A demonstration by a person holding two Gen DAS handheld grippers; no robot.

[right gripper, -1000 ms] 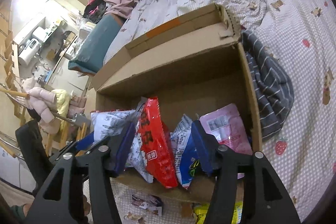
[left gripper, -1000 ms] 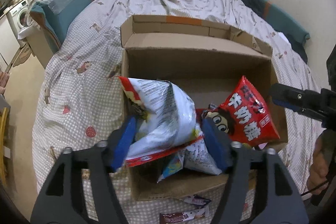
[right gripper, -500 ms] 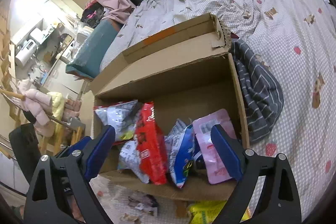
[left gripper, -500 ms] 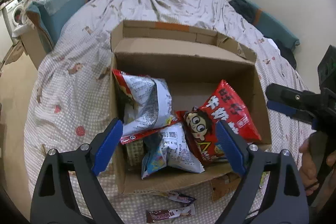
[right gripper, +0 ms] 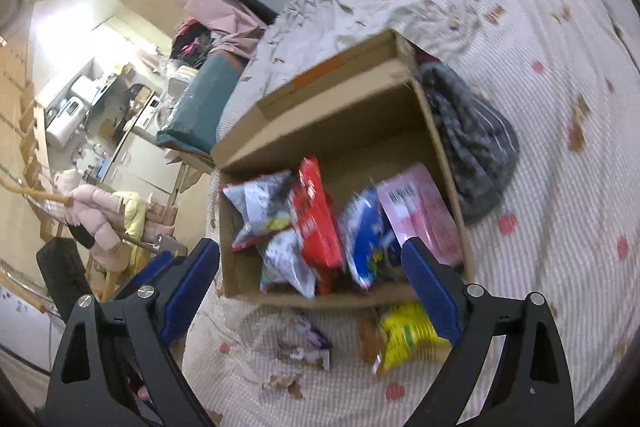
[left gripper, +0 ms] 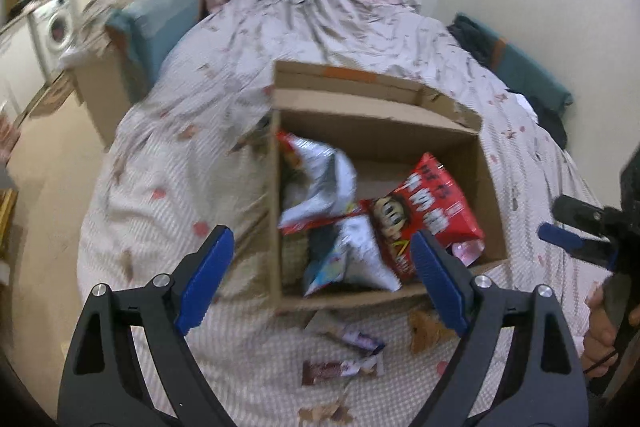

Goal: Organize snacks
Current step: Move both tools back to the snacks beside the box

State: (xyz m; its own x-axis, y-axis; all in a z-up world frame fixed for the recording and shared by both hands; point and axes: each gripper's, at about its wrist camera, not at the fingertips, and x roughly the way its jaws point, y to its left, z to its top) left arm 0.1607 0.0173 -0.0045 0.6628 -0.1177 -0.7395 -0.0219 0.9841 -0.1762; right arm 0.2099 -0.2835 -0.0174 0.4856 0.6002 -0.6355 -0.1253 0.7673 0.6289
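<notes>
Plainly, this is a pause between placements: both grippers are spread wide and carry nothing, backed off above the bed (left gripper: 168, 187) with the cardboard box (left gripper: 490, 187) ahead of them. The left gripper (left gripper: 320, 279) frames the box's near-left corner between its fingers; the right gripper (right gripper: 310, 281) frames the box's front wall.

Inside the box, several packets stand on edge: a silver-and-white bag (left gripper: 320, 183) at the left, a red packet (left gripper: 432, 211) with a cartoon face beside it, a blue-and-white packet (right gripper: 366, 239) and a pink packet (right gripper: 420, 215) toward the right wall. More snacks lie loose on the bed in front of the box: a yellow packet (right gripper: 404, 335) just beside the front wall, and small wrapped bars (left gripper: 340, 367) near it.

My reading is that the next move is to fetch one of these loose items. The yellow packet sits almost under the right gripper's right finger, so that hand would need to drop and turn down toward it, close on an edge, then lift it over the front wall into a gap between the standing packets.

Against a second ago, both grippers have opened and pulled back: the left had been pinched around the silver-and-white bag, the right around the red packet, and the box now looks smaller and farther in both views.
</notes>
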